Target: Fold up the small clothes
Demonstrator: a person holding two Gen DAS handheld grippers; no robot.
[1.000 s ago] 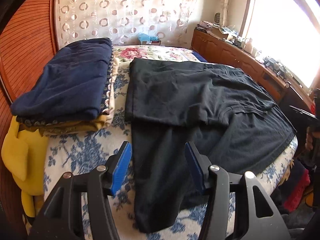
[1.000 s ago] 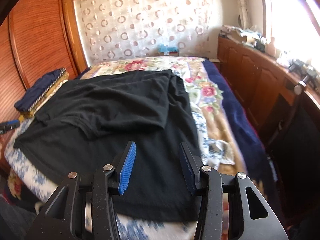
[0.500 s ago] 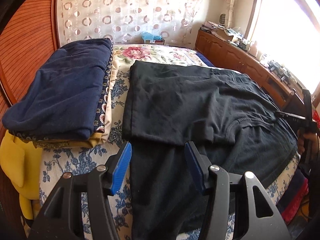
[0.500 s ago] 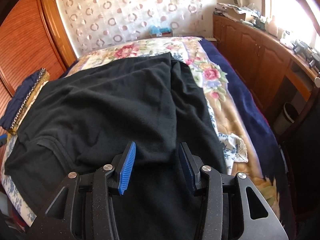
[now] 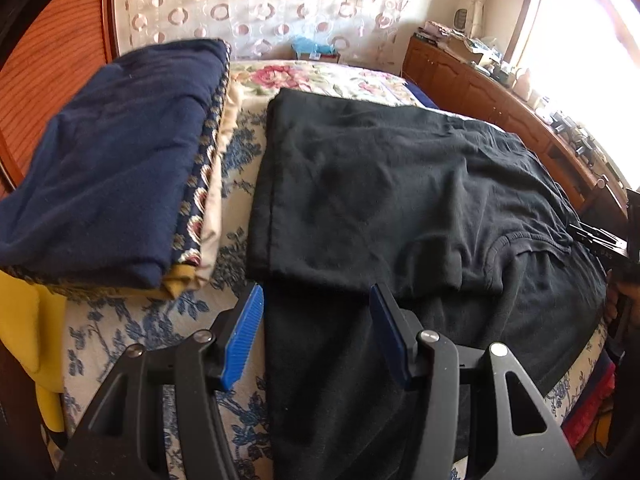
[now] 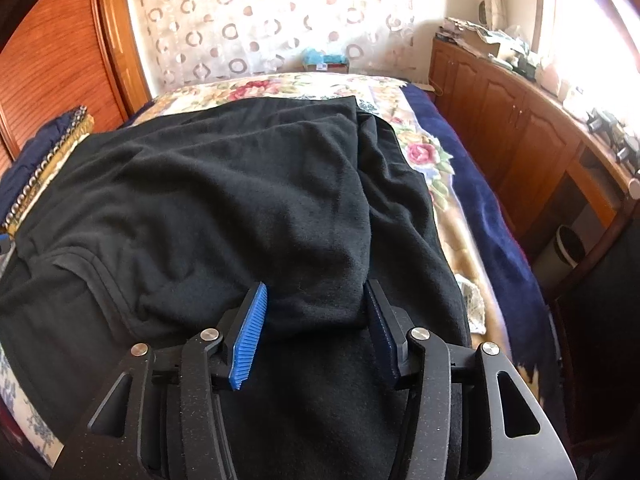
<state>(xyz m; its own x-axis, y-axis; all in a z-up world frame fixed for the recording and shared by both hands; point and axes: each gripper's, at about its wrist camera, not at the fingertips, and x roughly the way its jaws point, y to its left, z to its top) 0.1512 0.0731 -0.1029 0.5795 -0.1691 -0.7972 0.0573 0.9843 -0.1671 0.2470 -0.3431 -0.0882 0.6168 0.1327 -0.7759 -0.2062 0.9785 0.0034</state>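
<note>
A black T-shirt [image 5: 380, 192] lies on the bed, its far part folded over the near part; it also fills the right wrist view [image 6: 240, 200]. My left gripper [image 5: 316, 312] is open and empty, hovering just above the near left corner of the folded layer. My right gripper [image 6: 314, 304] is open, low over the shirt, its blue pads [image 6: 250, 336] either side of the folded layer's near edge. The right gripper's tip shows at the right edge of the left wrist view [image 5: 600, 240].
A stack of folded clothes, navy on top [image 5: 108, 168], sits on the bed's left side, with a yellow item [image 5: 28, 332] beside it. The floral bedspread [image 5: 168, 320] shows around the shirt. A wooden cabinet [image 6: 520, 132] runs along the right; a wooden headboard [image 5: 44, 60] stands left.
Both grippers have moved forward and down toward the shirt's folded layer. The shirt has not moved. Both stay open.
</note>
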